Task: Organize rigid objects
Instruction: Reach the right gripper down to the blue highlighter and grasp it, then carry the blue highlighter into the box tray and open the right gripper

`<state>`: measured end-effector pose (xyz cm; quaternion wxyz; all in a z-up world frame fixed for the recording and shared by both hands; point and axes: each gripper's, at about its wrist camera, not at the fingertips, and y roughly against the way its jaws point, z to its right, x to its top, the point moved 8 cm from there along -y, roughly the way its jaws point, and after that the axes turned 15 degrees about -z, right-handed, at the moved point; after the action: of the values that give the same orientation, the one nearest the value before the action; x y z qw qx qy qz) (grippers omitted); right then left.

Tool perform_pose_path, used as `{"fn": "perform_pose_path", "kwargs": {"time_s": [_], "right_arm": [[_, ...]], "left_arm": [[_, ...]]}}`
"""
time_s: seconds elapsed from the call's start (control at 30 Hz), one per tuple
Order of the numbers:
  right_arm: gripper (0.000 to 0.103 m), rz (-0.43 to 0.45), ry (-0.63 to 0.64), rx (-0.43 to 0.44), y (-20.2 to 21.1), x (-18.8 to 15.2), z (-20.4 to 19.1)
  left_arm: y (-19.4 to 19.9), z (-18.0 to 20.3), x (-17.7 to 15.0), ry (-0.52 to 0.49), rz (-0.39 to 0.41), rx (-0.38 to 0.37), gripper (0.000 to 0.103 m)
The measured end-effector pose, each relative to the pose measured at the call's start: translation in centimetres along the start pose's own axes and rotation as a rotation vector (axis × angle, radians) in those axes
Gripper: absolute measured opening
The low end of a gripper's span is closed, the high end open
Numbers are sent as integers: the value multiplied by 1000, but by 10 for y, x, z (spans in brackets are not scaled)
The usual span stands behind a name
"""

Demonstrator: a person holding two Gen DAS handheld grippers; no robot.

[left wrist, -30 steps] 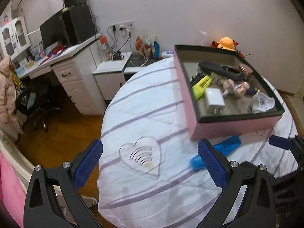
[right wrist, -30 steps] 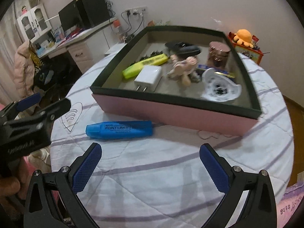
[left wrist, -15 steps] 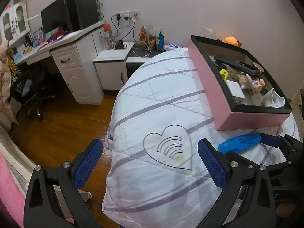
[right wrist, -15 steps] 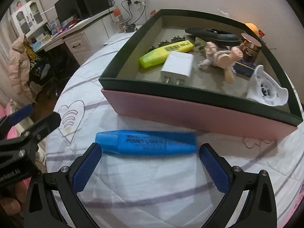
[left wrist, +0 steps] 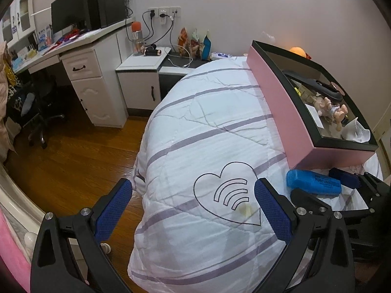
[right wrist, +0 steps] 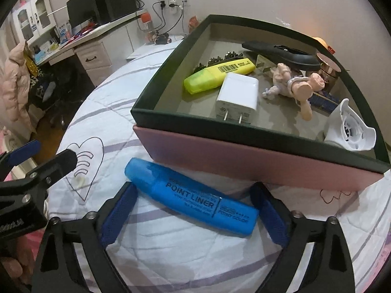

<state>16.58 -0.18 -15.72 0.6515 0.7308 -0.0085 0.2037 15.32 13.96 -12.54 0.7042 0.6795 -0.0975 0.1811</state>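
Start at your left: the left gripper (left wrist: 193, 207) hangs with its jaws spread wide and nothing between them, only the white quilt (left wrist: 207, 127) with its heart print (left wrist: 228, 199) below. It points at bare bedding, and the blue highlighter (left wrist: 314, 182) lies off to its right, past its right finger, so this hand is the farther one.

Moving right, the blue highlighter (right wrist: 190, 200) rests flat on the quilt (right wrist: 171, 251), just in front of the pink box (right wrist: 256, 161) and near its front wall; whether it touches that wall you cannot tell. Its long axis runs slantwise across your right gripper's view, cap end up and to the left, tail end down and to the right. That puts the pen nearly along the line between the two pads rather than across it, which is the relation your grasp turns on.

Your right gripper (right wrist: 193, 214) is the near one. Its jaws are closing with the highlighter between them; the left pad (right wrist: 119, 214) sits just beside the cap end, the right pad (right wrist: 270, 217) just beside the tail, and neither visibly presses yet. Judged from this, the pads will probably meet the pen's ends and pinch it lengthwise, a hold that could slip.

Farther right, the box already holds a yellow highlighter (right wrist: 218, 74), a white charger (right wrist: 238, 94) and other small things.
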Motion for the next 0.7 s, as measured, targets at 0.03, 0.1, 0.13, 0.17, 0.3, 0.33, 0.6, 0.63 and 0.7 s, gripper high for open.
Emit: {"fn": "perform_pose_path", "kwargs": {"time_s": [0.03,0.1,0.13,0.17,0.3,0.33,0.6,0.63,0.7], "right_arm": [[88,-2,6,5,1,-1,2],[85,-9,25,15,4,-3,3],[85,-16,49,34,6,-5,1],[85,-22,75,50,7,-8,-1],[86,-16,145,41,9,-6,0],[86,-30,156,54,6,-5,-1],[48,-31,237,33,12,-7,-20],[45,-34,241,39,12,-6,-21],[38,-36,255,54,13,-11,-21]], "left_arm": [[0,1,0,-2,0,0,101],[1,3,1,-5,3,2,101],[2,4,1,-5,6,5,101],[2,4,2,-4,7,6,101],[3,4,1,-6,7,8,101],[3,5,1,-7,8,10,101],[8,16,1,-28,18,22,101],[10,16,1,-31,20,25,101],[12,17,1,-31,23,30,101]]}}
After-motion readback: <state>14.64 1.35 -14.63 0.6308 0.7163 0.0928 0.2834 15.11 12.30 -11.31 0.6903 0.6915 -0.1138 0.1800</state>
